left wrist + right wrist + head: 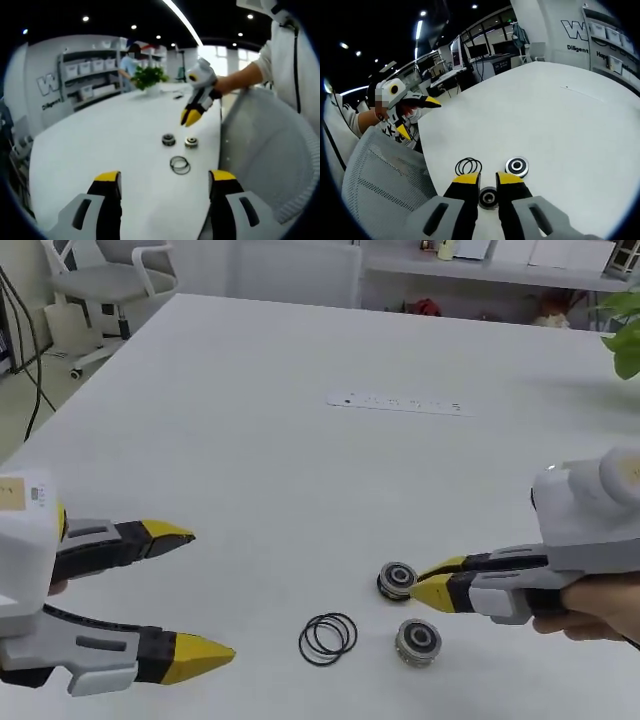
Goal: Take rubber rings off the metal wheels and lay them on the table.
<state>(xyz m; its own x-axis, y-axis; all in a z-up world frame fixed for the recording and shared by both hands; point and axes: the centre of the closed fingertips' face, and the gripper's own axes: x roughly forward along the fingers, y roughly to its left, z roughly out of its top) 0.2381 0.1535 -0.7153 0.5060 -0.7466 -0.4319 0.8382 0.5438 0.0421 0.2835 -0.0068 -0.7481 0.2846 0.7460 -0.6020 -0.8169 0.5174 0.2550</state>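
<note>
On the white worktop [300, 470] the right tool [432, 582] lies low, its yellow tips drawn close together with only a narrow gap, right up against the edge of a wheel [398, 580] with a dark outer band. In the right gripper view that wheel [488, 197] sits in the gap of the right tool [488, 180], just behind the tips. I cannot tell whether the jaws actually pinch it or only flank it. A second wheel [418, 640], with a brighter metal rim, lies flat just beside the first, nearer the person. It shows ahead of the tips in the right gripper view [517, 166]. A few thin black rings [328, 637] lie loose and overlapping on the worktop near both wheels, touching neither. The left tool [190, 592] is held well apart from all of this, with its jaws spread wide and nothing between them. In the left gripper view the left tool [165, 177] points across the worktop toward the rings [180, 164], with the two wheels [168, 140] [191, 142] side by side beyond them and the right tool [192, 116] coming down from above. A white power strip [400, 403] lies further out on the worktop.
</note>
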